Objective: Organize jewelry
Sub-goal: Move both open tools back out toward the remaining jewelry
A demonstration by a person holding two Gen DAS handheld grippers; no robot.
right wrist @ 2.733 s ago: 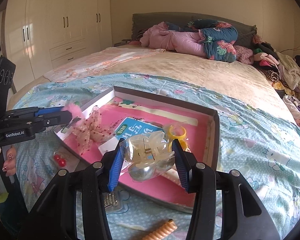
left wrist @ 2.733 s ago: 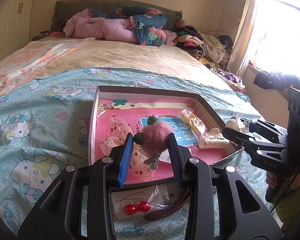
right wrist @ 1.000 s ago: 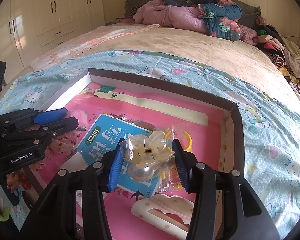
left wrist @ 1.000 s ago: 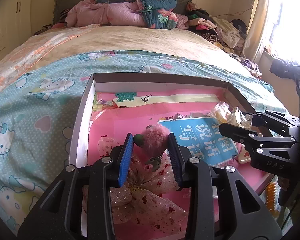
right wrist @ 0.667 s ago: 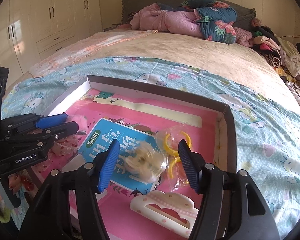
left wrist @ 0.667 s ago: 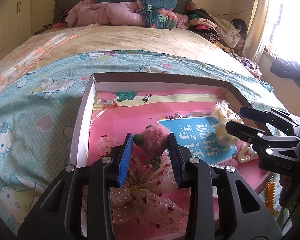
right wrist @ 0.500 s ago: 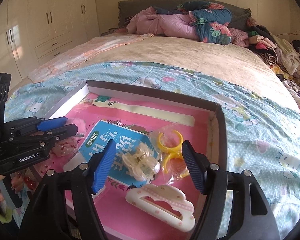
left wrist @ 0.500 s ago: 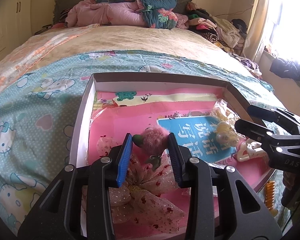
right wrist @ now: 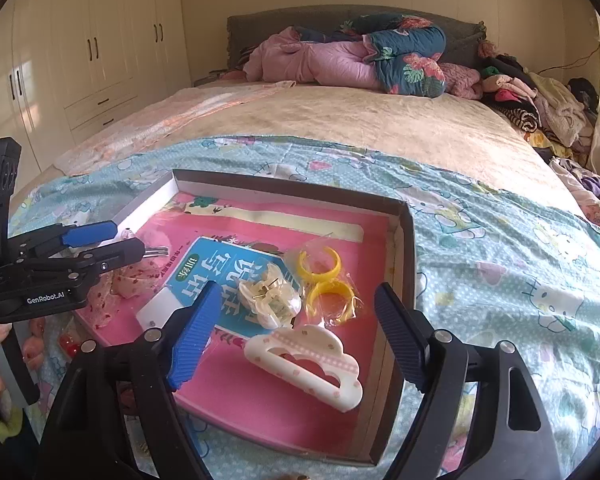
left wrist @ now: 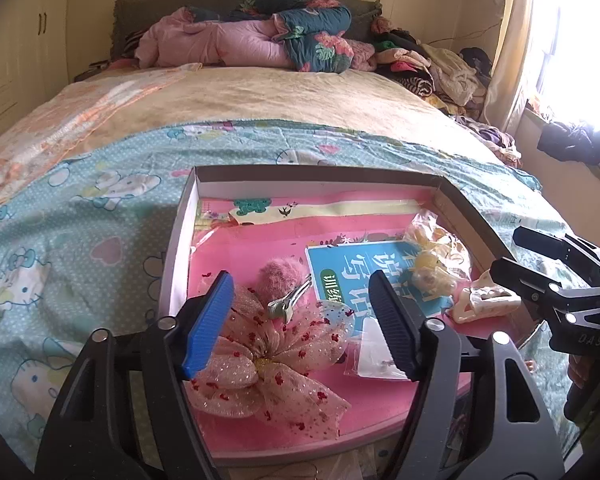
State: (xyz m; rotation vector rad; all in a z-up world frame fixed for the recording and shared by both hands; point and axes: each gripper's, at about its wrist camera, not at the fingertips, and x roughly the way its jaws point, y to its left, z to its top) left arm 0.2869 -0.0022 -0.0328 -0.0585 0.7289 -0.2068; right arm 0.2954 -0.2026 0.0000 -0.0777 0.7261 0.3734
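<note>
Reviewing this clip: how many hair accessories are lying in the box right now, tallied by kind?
Claw clips: 2 (cloud-shaped clip, bagged cream claw clip)
Pompom clips: 1 (pink pompom clip)
Bows: 1 (pink sequin bow)
Bagged yellow rings: 2 (yellow rings)
Total: 6

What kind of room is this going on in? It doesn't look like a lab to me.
Almost certainly a home bedroom. The tray of hair accessories sits on a bed with a cartoon-cat sheet, bundled quilts lie by the headboard, and built-in wardrobes line the wall.
</note>
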